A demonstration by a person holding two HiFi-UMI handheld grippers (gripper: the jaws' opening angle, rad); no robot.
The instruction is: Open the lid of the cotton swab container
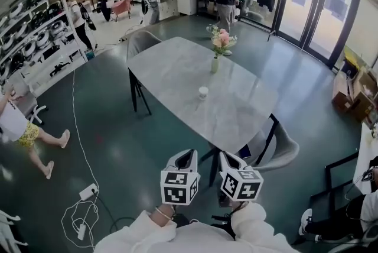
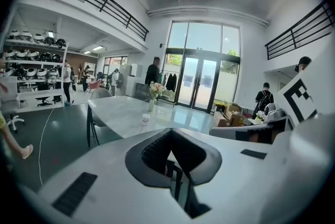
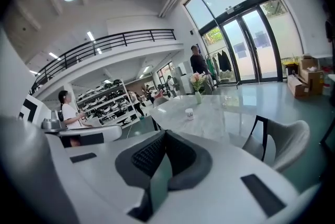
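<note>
Task's thing: the cotton swab container (image 1: 203,92) is a small white tub. It stands upright near the middle of the grey marble table (image 1: 171,65), nothing touching it.
Neighbours: a vase of flowers (image 1: 216,52) stands further back on the same table, well apart from the tub. A grey chair (image 1: 282,150) is tucked at the near right corner.
Lid: at this distance it is too small to tell from the body of the tub. No view shows it lifted or lying beside the tub, so I judge it to be on.
Left claw (image 2: 171,138): the jaws are drawn together with nothing between them. It is held over the dark green floor (image 1: 118,145), short of the table's near end and well away from the tub.
Right claw (image 3: 166,137): the jaws are likewise pressed together and empty. It is just beside the left one, aimed toward the table and slightly downward.
Done so far: nothing of the task itself. Neither claw touches the tub or the table.
Left to do: all of it, as I judge. The claws must come up to the table and part their jaws. One would likely steady the tub's body while the other takes the lid and lifts or flips it.
Stage: the approach, before any contact.
</note>
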